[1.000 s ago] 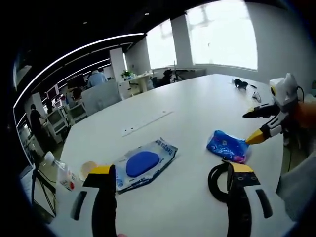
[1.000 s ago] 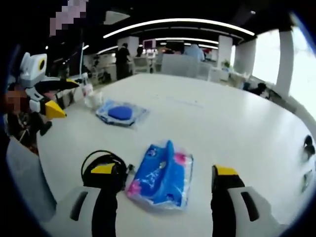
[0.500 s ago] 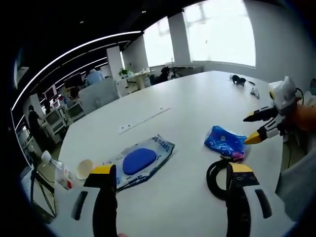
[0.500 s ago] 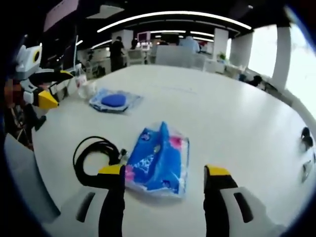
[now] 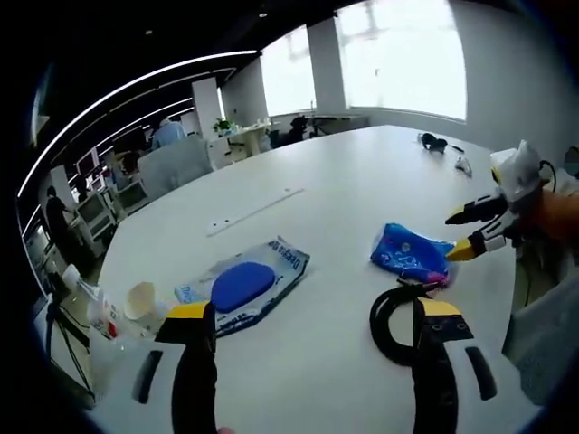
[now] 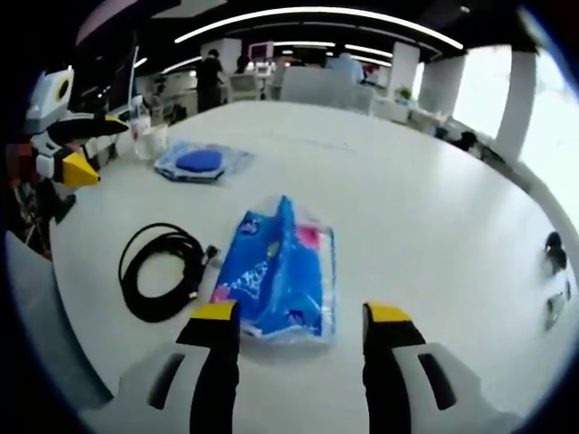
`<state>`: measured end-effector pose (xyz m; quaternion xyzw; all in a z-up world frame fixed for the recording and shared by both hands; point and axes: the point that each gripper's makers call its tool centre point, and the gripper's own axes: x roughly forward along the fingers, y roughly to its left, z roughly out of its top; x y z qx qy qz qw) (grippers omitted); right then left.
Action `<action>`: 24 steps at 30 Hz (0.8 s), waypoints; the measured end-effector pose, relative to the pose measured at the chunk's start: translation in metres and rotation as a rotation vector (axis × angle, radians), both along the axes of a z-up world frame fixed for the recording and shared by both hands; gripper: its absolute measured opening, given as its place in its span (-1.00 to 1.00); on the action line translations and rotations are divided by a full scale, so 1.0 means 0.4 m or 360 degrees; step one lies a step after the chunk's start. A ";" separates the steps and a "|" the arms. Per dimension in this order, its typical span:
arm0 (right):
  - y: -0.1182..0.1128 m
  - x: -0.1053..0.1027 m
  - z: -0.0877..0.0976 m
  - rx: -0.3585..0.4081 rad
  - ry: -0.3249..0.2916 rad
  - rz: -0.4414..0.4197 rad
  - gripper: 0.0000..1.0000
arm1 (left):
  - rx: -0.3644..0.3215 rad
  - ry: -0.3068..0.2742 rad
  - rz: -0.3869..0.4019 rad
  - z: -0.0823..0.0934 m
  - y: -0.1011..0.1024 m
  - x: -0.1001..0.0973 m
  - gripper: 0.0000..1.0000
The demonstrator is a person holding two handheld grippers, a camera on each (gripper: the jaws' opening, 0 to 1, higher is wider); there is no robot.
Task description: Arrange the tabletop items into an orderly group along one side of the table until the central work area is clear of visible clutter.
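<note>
Right hand-held gripper [image 6: 294, 316] spread wide, jaws straddling the blue tissue pack [image 6: 276, 276]; left hand-held gripper [image 5: 306, 312] spread too, black cable coil [image 5: 391, 318] beside its jaw on the white counter [image 5: 344, 190].

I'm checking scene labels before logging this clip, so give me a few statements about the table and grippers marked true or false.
1. The right gripper is open, with the near end of the blue tissue pack between its jaws. True.
2. The black cable is stretched out straight. False: it lies coiled in a loop beside the tissue pack.
3. The left gripper is shut on the wet wipes pack. False: it is open and holds nothing; the wipes lie on the table.
4. A paper cup stands near the wet wipes pack, by the table edge. True.
</note>
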<state>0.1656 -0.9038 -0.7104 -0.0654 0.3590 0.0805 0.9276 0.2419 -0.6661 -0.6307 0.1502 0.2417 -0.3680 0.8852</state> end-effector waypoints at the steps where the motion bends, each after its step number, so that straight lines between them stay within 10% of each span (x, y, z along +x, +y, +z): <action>1: -0.005 -0.003 -0.001 -0.0005 0.0006 -0.0006 0.02 | 0.0001 0.0004 -0.0003 -0.004 -0.003 0.001 0.78; 24: -0.054 -0.063 -0.038 0.0111 0.0121 -0.0243 -0.27 | 0.0001 0.0075 -0.0127 -0.041 -0.086 -0.001 0.69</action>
